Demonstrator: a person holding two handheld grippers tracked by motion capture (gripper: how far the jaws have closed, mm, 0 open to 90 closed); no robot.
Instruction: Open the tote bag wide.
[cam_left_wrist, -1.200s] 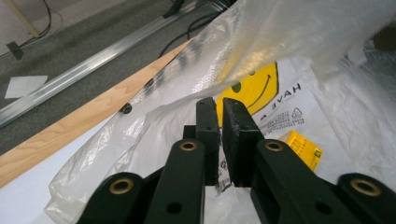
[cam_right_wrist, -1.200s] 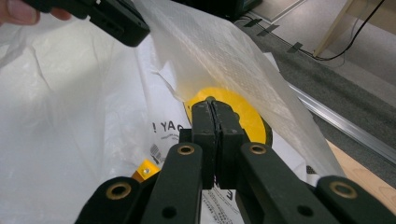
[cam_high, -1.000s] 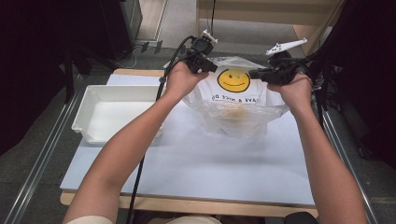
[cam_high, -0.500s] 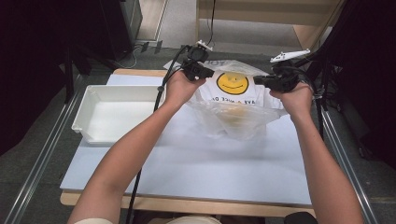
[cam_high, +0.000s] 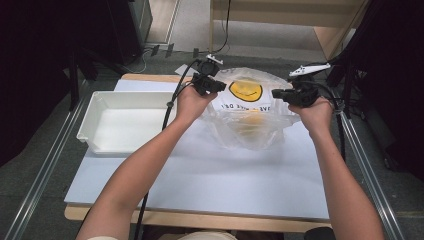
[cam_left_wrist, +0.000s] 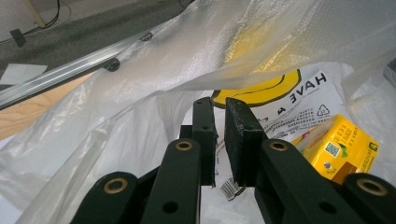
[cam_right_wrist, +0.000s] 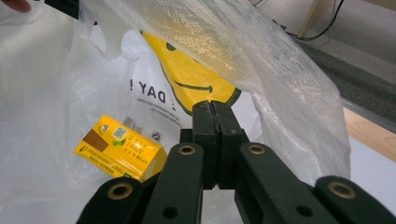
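Note:
A clear plastic bag (cam_high: 250, 131) printed with a yellow smiley face lies at the back middle of the white table, its mouth spread wide. My left gripper (cam_high: 216, 86) grips the bag's left side and my right gripper (cam_high: 280, 93) its right side. In the left gripper view the left gripper (cam_left_wrist: 219, 106) has its jaws nearly together with film pinched in the narrow gap. The right gripper (cam_right_wrist: 212, 106) has its jaws pressed flat together at the bag's edge. A yellow carton (cam_left_wrist: 338, 144) (cam_right_wrist: 119, 147) lies inside the bag, ahead of both jaws, and the bag's upper layer (cam_right_wrist: 224, 42) arches over them.
An empty white tray (cam_high: 90, 125) sits on the left part of the table (cam_high: 225, 180). Metal rails run along both table sides. Cables trail from the grippers, the left one along the forearm.
Both grippers have come down and slightly toward the person, still holding the bag's sides. The bag now sits lower and spreads wider on the table.

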